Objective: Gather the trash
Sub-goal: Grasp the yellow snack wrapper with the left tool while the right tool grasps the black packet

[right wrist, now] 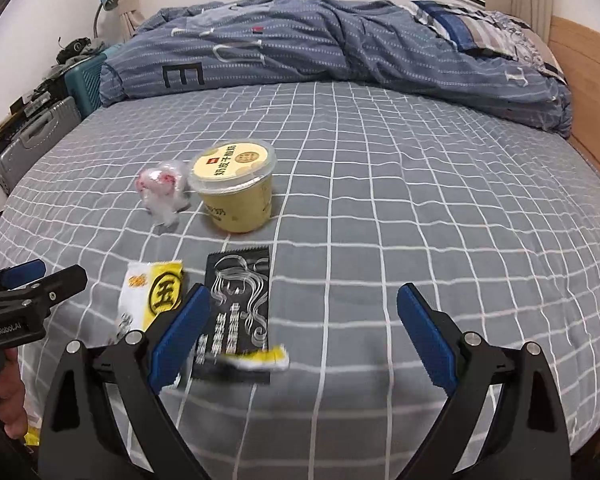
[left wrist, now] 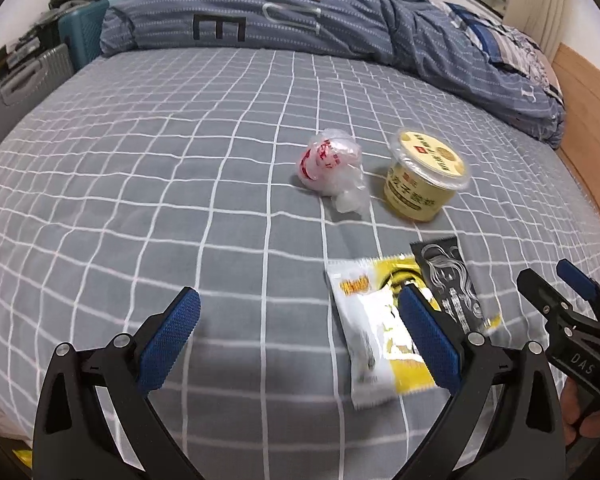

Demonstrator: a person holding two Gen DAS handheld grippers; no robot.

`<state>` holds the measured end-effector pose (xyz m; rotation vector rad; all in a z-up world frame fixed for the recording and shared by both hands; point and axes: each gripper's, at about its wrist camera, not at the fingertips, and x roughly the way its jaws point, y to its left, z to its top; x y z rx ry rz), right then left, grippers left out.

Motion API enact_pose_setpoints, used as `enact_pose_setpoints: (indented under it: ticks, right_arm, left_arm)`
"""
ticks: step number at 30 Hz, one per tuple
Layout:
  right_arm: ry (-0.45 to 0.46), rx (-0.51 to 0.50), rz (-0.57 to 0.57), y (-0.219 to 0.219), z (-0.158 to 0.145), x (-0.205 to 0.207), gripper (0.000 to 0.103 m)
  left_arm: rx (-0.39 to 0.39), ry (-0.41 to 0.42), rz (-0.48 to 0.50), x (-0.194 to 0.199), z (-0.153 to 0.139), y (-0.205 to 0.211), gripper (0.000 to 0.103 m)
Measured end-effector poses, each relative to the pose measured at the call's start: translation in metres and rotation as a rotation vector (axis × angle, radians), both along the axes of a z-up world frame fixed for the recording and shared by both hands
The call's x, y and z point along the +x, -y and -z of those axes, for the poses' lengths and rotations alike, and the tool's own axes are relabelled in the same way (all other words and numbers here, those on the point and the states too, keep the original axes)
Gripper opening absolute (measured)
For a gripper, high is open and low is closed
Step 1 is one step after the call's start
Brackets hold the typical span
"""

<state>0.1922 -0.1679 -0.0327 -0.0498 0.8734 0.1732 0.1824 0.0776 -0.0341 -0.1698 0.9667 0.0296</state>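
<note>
Hovering with jaws wide and empty, both grippers, left (left wrist: pixel 300 338) and right (right wrist: pixel 302 336), face the trash on the bed (right wrist: pixel 420 200): two wrappers (right wrist: pixel 236 312) nearest, bag (right wrist: pixel 162 190) beside the cup (right wrist: pixel 236 184), likely for first picks.

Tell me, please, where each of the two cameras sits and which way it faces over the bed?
Left wrist: on the left gripper, open, facing the duvet; the right gripper and a hand show.
Right wrist: on the right gripper, open, facing likewise; the left gripper shows.
Shared: yellow cup, plastic wad, black sachet, yellow-white wrapper.
</note>
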Motion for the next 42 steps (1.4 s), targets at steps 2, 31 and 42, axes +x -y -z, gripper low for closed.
enact_pose_setpoints:
  ticks: [2,31,42]
  right_arm:
    - [-0.018,0.004,-0.005,-0.002,0.005,0.010,0.088]
    - [-0.248,0.122,-0.080,-0.015,0.054,0.046,0.054]
    - [-0.256,0.106,-0.099,-0.022,0.051,0.039,0.020]
  left_arm:
    - [-0.015,-0.020,-0.004,0.011,0.006,-0.002,0.097]
    - [0.014,-0.135,0.060,0.014,0.051,0.040,0.072]
    - [-0.001,-0.143,0.065,0.011,0.050,0.040,0.018]
